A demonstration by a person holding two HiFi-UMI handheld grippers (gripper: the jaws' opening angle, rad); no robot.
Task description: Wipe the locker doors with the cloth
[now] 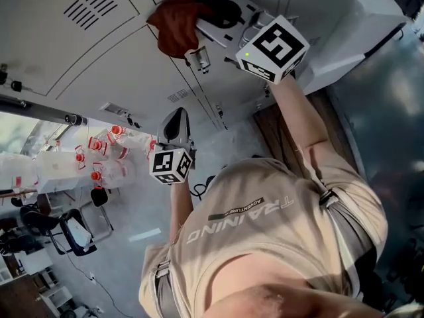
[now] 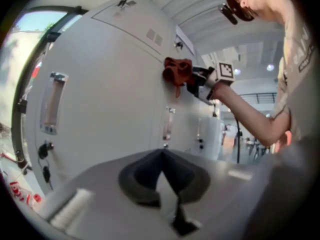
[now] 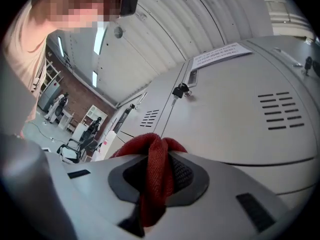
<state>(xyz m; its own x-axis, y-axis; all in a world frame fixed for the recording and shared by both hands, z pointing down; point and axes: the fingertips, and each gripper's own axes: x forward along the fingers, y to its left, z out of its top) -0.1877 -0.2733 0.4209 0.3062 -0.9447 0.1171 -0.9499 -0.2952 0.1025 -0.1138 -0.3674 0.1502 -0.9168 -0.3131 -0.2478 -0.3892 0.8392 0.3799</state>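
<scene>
Red cloth [image 1: 173,26] clamped in the right gripper [image 3: 156,169], held against a locker door [image 1: 99,58].

Cloth was bunched between the right gripper's two jaws, which were closed on it. A fold stuck out past the jaw tips and touched the grey door panel, close to the seam with the next door. A padlock [image 3: 179,90] hung farther along that seam, and vent slots [image 3: 280,111] sat off to one side of the cloth. The left gripper [image 2: 162,176] hung lower, well apart from the cloth. Its jaws were together with nothing between them, facing a door with a metal handle [image 2: 169,124].
</scene>
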